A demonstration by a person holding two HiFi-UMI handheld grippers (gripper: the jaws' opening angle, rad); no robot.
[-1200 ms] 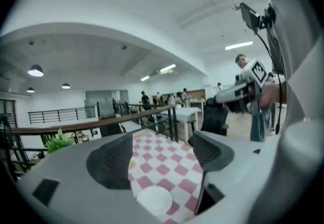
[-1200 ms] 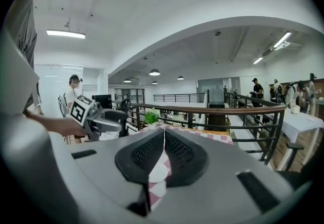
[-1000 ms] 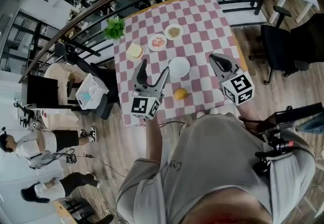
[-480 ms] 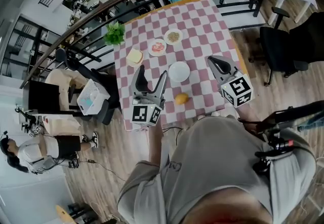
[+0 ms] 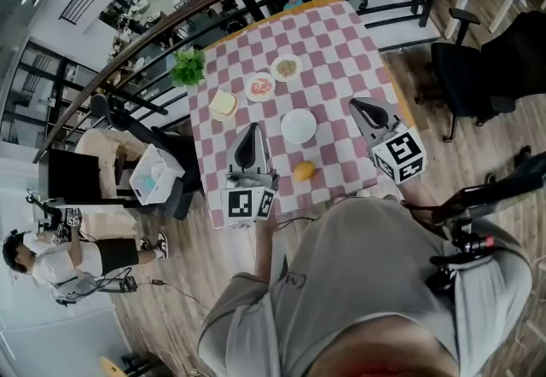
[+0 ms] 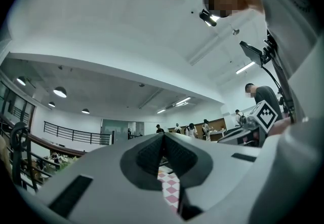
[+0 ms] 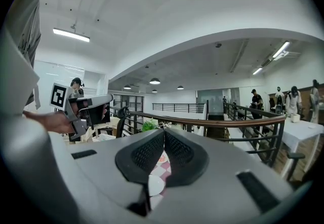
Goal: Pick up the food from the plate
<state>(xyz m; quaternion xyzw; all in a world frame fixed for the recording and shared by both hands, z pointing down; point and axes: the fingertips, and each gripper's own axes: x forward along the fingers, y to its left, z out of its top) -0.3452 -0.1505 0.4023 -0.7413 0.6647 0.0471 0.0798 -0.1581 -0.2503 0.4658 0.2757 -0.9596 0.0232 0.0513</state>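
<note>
The left claw has just snapped shut since the earlier frame. Its jaws were spread wide then and now meet with nothing between them. It hangs lower left of centre, over the near edge of the checked surface. The right claw, right of centre, is likewise closed and empty (its pads touch along their length in its own view).

Between the two claws, near the bottom edge of the surface, a round yellow food lies straight on the cloth. Just above it stands an empty white plate. Higher in the frame come a pale yellow slice, a plate of red-topped food and a plate of brownish food — all well apart from both claws. A green plant sits at the far left corner.
</note>
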